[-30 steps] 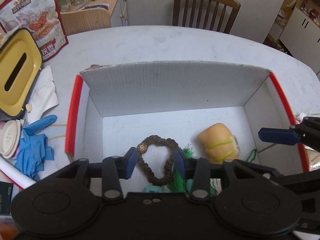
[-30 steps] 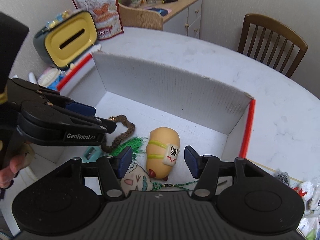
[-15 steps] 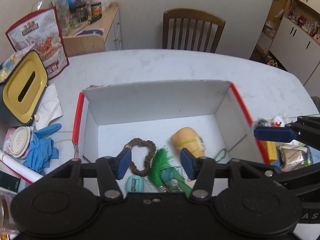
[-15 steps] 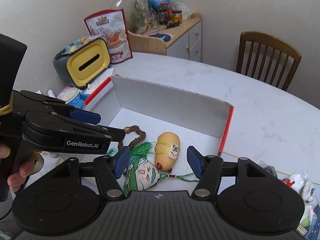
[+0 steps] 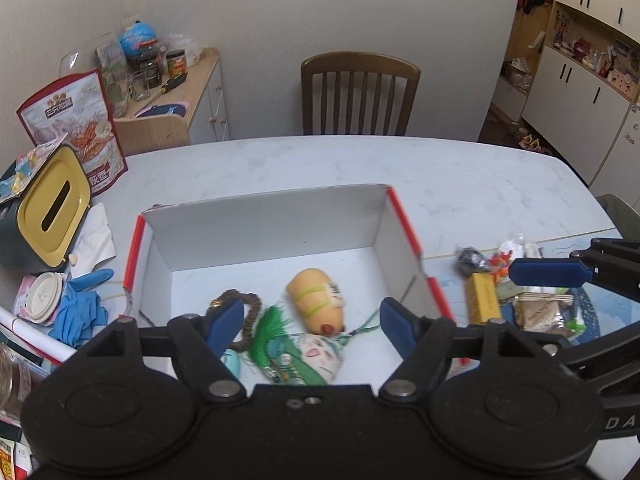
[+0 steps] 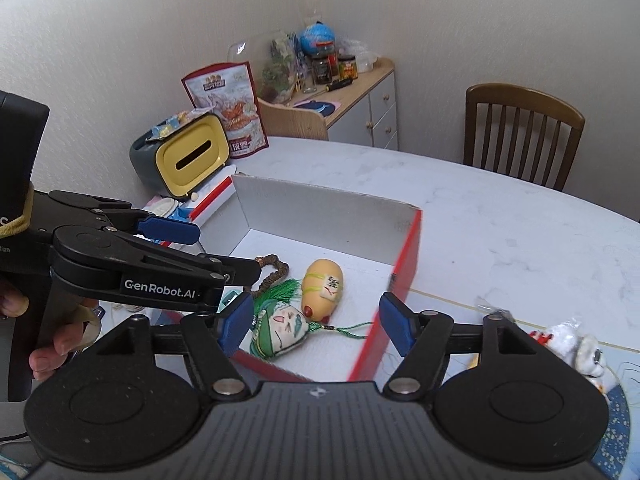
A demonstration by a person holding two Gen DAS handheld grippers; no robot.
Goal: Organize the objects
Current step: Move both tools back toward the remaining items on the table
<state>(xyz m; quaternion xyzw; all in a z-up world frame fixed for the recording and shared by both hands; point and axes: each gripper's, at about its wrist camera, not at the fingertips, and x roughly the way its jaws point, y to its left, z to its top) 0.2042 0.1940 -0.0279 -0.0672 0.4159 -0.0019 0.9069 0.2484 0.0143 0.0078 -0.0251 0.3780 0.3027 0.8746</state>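
While both tools hover spread and empty over the white cardboard box (image 5: 276, 220), loose trinkets (image 5: 488, 280) lie on the worktop (image 5: 360, 164) outside its red right edge, nearer the right tool (image 6: 314, 322) than the left tool (image 5: 312, 324).

A wooden chair (image 5: 360, 96) stands behind the white table (image 5: 460, 184), and a side cabinet (image 5: 188, 108) carries jars and a small globe (image 5: 138, 38). White cupboards (image 5: 580, 80) line the room to the right.
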